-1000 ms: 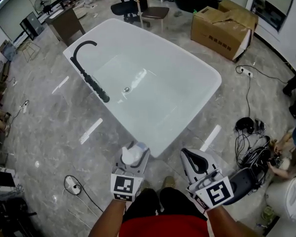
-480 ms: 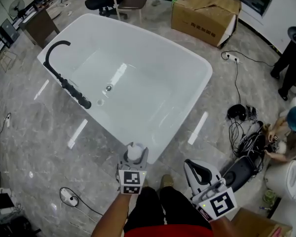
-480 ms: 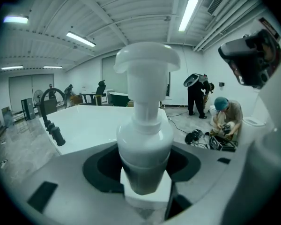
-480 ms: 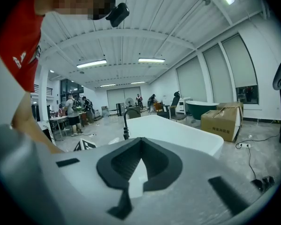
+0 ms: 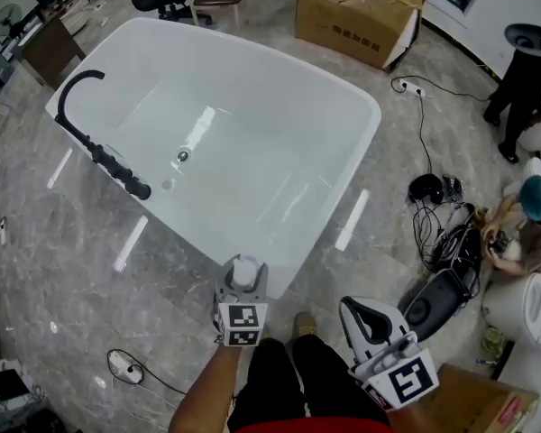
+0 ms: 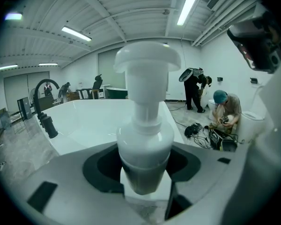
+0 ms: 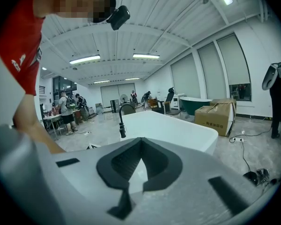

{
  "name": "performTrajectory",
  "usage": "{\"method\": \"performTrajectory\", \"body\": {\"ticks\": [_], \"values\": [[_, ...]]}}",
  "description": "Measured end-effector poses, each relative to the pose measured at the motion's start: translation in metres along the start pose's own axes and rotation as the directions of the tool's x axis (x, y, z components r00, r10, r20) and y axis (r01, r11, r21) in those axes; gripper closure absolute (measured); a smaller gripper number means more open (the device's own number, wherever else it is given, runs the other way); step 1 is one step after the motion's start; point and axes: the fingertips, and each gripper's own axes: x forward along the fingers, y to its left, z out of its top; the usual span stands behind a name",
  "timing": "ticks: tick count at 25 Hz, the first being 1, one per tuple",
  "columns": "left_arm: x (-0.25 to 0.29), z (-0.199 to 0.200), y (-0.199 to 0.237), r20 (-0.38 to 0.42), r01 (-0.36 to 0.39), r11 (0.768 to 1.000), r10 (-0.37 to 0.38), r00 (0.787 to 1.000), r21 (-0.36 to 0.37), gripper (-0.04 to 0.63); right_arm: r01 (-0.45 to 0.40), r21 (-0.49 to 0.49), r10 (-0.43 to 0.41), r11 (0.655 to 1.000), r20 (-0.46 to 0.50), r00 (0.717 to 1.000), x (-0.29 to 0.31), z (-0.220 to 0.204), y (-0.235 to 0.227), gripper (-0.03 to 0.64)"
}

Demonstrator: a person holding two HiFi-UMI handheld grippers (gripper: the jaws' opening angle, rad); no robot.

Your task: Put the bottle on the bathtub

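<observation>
I read nothing anywhere; print on cardboard box [image 5: 356,12] beyond bathtub [image 5: 279,106] too small for me.

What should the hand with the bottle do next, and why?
Probably ease the left gripper a little forward and down, to set the bottle on the bathtub rim. Its jaws are shut on the bottle, which hangs upright by the tub's near corner and does not yet rest on it.

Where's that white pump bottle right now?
The bottle stands upright, clamped in the left gripper, low centre in the head view, by the bathtub's nearest corner.
</observation>
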Motion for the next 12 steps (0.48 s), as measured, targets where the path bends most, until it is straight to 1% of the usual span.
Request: {"method": "performTrajectory", "body": {"ticks": [3, 8, 11, 12], "values": [[0.0025, -0.0042, 0.0011, 0.002, 0.005, 1.000, -0.005, 1.000, 0.005, 0.364, 0.006, -0.001, -0.006, 1.000, -0.010, 1.000, 0.0009, -0.0029, 0.0024, 0.612], [0.0064, -0.0059, 0.0057, 0.029, 0.008, 1.000, -0.008, 1.000, 0.004, 0.360, 0.010, 0.000, -0.010, 1.000, -0.016, 1.000, 0.0045, -0.0052, 0.0065, 0.612], [0.0080, -0.0051, 0.0046, 0.048, 0.021, 1.000, -0.020, 0.999, -0.017, 0.360, 0.013, 0.002, -0.013, 1.000, -0.022, 1.000, 0.0064, -0.0061, 0.0081, 0.612], [0.0082, -0.0047, 0.0045, 0.053, 0.029, 0.999, -0.028, 0.998, -0.023, 0.343, 0.011, 0.003, -0.011, 1.000, -0.021, 1.000, 0.0074, -0.0060, 0.0089, 0.612]]}}
